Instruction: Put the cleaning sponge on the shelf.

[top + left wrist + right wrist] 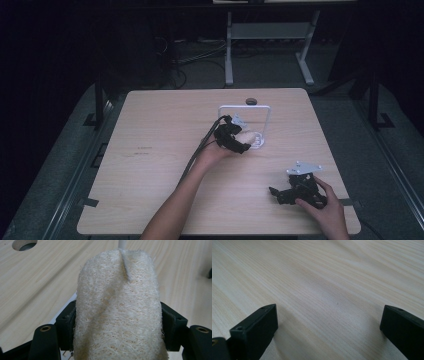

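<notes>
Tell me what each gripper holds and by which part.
The left gripper has its jaws pressed on the two sides of a pale loofah sponge, near its lower end. The right gripper holds nothing; its jaws stand open over the table.

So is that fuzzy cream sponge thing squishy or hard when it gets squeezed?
Probably squishy: the cream fibrous loofah sponge bulges beyond the left hand-held gripper clamping its sides. Likely light, since its weave looks airy. Its rough fibres should hardly slip.

High view looks down over the whole table (150, 165) from the person's side. Both claw cams sit super close, skimming the same wood.
</notes>
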